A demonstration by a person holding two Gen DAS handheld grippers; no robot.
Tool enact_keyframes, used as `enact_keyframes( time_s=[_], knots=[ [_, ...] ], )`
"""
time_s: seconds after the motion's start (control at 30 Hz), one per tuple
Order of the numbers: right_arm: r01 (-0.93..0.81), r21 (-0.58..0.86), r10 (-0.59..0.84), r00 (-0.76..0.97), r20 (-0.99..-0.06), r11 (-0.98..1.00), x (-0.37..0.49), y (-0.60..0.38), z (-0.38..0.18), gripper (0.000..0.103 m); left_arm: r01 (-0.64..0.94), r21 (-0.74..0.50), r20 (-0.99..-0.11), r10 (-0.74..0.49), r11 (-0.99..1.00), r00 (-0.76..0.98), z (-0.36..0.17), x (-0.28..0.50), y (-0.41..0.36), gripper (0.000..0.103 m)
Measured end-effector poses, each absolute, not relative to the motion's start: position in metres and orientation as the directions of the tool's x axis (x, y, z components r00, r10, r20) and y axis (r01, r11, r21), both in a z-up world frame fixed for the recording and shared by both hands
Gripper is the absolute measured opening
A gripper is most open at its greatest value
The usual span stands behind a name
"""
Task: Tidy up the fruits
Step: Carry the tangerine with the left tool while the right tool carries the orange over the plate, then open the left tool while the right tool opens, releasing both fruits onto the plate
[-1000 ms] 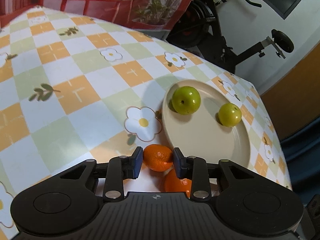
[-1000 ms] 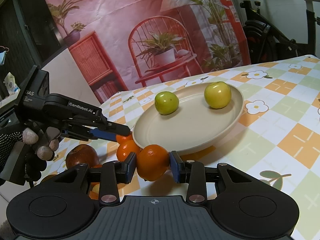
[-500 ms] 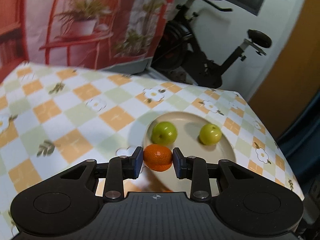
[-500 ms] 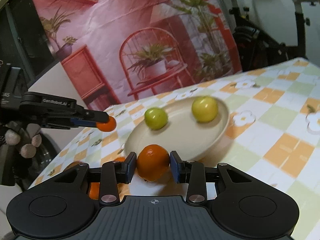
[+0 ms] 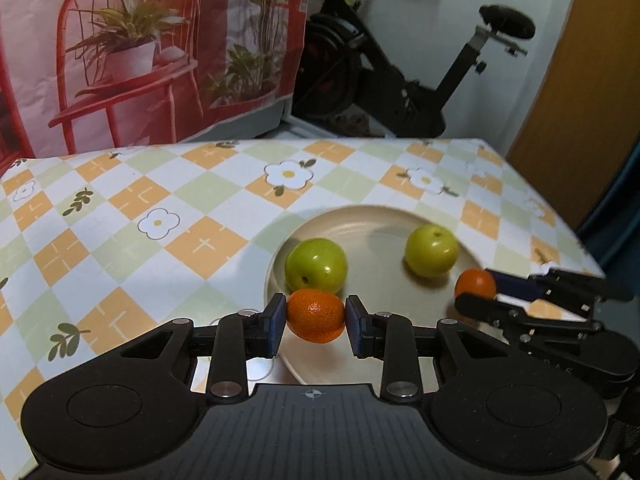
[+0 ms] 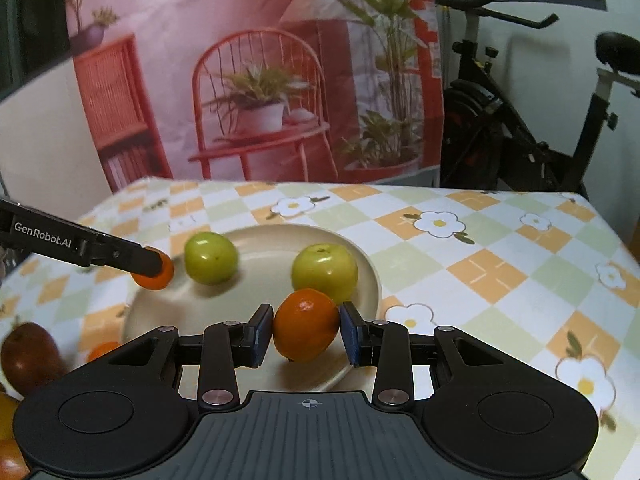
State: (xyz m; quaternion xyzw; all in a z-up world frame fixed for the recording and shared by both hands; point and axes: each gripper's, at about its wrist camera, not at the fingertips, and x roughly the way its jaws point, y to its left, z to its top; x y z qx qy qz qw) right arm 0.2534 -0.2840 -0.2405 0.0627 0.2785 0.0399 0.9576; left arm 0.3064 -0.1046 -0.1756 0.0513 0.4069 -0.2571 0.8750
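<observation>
The small orange (image 5: 316,315) is clamped between the blue pads of the left gripper (image 5: 316,320) and hangs over the near-left edge of the beige plate (image 5: 360,220). The larger orange (image 6: 306,330) is clamped in the right gripper (image 6: 306,334) over the near-right part of the plate. Two green apples (image 5: 316,266) (image 5: 431,250) rest on the plate, apart from each other. The plate stands on a checked, flowered tablecloth (image 5: 160,220). Near the plate's left side a red apple (image 6: 28,354) and another orange (image 6: 102,350) lie on the cloth. Behind the table: a printed backdrop (image 6: 260,80) and an exercise bike (image 5: 400,92).
</observation>
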Motion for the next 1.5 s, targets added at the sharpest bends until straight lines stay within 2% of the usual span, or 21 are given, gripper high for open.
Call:
enact_keyframes(
  time_s=[0.17,0.37,0.7,1.0,1.03,1.1,1.13,1.23,1.5],
  knots=[
    [-0.048,0.094,0.093,0.825,-0.558,0.994,0.271,-0.280,-0.248,0.034,0.503,-0.069,-0.756,-0.374,0.861,0.537,-0.185,0.314,-0.110,0.034],
    [-0.050,0.103,0.098,0.834,-0.543,0.993,0.283,-0.283,-0.250,0.034,0.528,0.014,-0.749,-0.341,0.849,0.568,-0.186,0.319,-0.119,0.034],
    [-0.035,0.124,0.096,0.846,-0.524,0.992,0.286,-0.292,-0.255,0.034,0.538,0.073,-0.733,-0.321,0.840,0.600,-0.189,0.320,-0.129,0.033],
    [-0.036,0.097,0.081,0.850,-0.520,0.995,0.283,-0.287,-0.258,0.035,0.534,0.068,-0.740,-0.317,0.843,0.594,-0.186,0.321,-0.129,0.034],
    [-0.038,0.102,0.086,0.853,-0.515,0.994,0.281,-0.287,-0.258,0.035,0.534,0.066,-0.742,-0.316,0.843,0.592,-0.186,0.321,-0.130,0.034],
    [-0.042,0.121,0.097,0.867,-0.488,0.992,0.276,-0.290,-0.254,0.050,0.531,0.046,-0.740,-0.328,0.846,0.587,-0.182,0.320,-0.128,0.034],
    [-0.047,0.136,0.106,0.878,-0.466,0.990,0.272,-0.291,-0.251,0.053,0.528,0.034,-0.737,-0.336,0.849,0.587,-0.180,0.320,-0.127,0.034],
    [-0.052,0.182,0.126,0.897,-0.424,0.982,0.261,-0.295,-0.245,0.054,0.522,0.019,-0.719,-0.351,0.852,0.600,-0.171,0.315,-0.124,0.034],
    [-0.040,0.241,0.132,0.915,-0.382,0.970,0.226,-0.287,-0.240,0.053,0.509,0.023,-0.674,-0.362,0.860,0.643,-0.149,0.285,-0.112,0.034]
  ],
)
